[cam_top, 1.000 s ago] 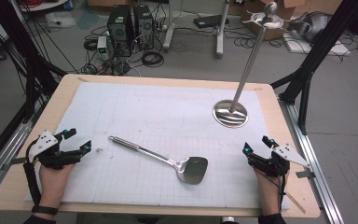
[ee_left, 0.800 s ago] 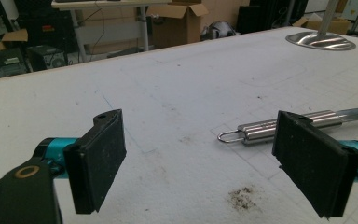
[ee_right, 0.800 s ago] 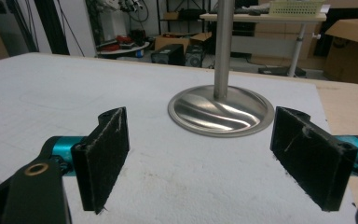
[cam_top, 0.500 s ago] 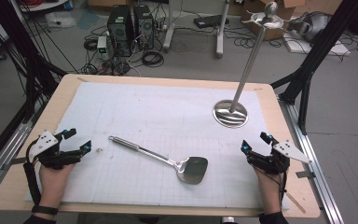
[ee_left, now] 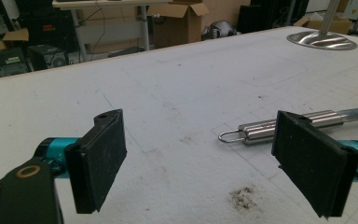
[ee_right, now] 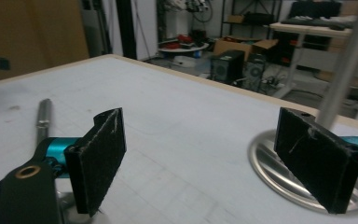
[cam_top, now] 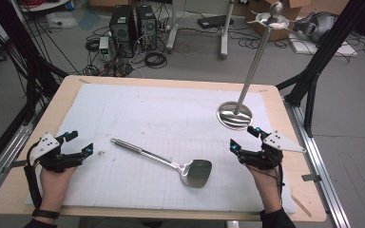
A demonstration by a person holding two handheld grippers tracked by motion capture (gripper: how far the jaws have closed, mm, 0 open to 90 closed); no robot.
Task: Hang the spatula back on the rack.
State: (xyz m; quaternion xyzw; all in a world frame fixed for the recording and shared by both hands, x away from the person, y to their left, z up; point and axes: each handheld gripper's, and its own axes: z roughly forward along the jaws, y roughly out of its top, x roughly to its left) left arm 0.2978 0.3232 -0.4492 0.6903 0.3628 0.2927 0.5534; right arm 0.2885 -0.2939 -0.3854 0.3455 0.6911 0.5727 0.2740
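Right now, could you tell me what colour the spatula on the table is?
Shiny silver metal, handle and blade alike; the spatula shows best in the high view.

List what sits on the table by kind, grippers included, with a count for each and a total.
Metal spatula: 1
Metal stand with round base and tall pole: 1
White gridded mat: 1
Handheld grippers, both open: 2, the left gripper and the right gripper
Total: 5
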